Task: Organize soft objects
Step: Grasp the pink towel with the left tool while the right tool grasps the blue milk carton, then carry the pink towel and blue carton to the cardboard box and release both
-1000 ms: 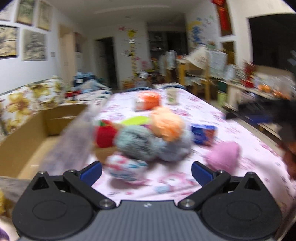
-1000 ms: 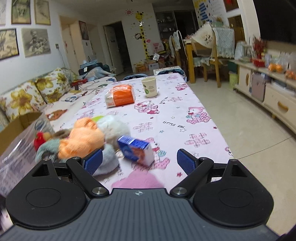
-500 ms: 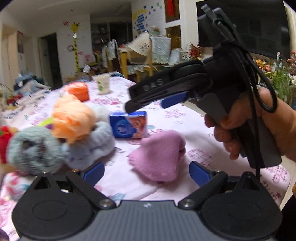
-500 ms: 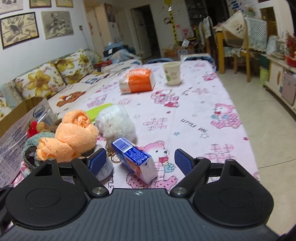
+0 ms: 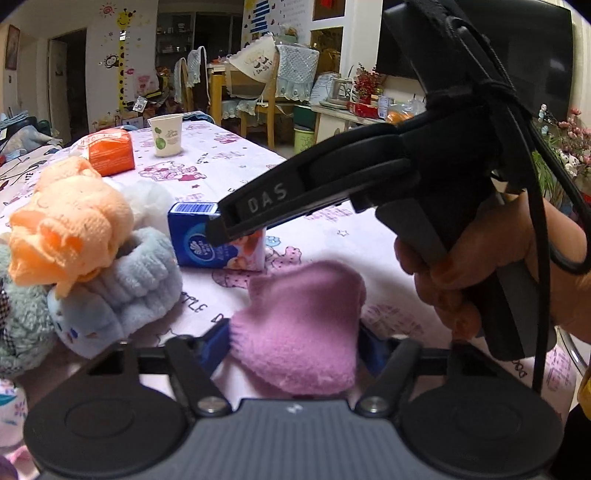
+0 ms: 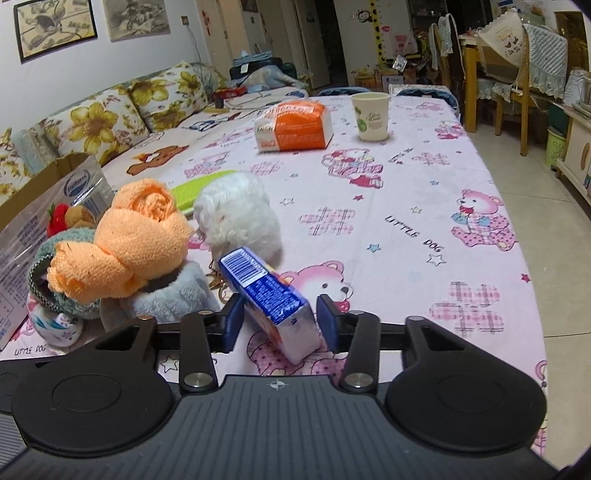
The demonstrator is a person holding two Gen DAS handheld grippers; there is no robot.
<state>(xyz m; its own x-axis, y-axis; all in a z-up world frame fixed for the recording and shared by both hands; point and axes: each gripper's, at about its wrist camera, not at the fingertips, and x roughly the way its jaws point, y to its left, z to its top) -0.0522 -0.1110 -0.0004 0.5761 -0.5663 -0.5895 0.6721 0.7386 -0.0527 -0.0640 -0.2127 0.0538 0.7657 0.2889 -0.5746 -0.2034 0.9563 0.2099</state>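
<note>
A busy living room with lots of stuff

A sofa (image 6: 122, 110) with big yellow flowers sits by the white wall (image 6: 55, 70), under two framed pictures (image 6: 55, 27). Wooden chairs (image 6: 517, 74) with lacy covers stand on the pale tiled floor (image 6: 561, 229). A giraffe height chart (image 5: 123, 62) is stuck beside a dark doorway (image 5: 59, 81).

Left gripper (image 5: 293, 343): I see black links, blue pads, silver screws.
Right gripper (image 6: 280, 323): black, "DAS" embossed, black cable.
Hand (image 5: 491, 266): bare skin.
</note>
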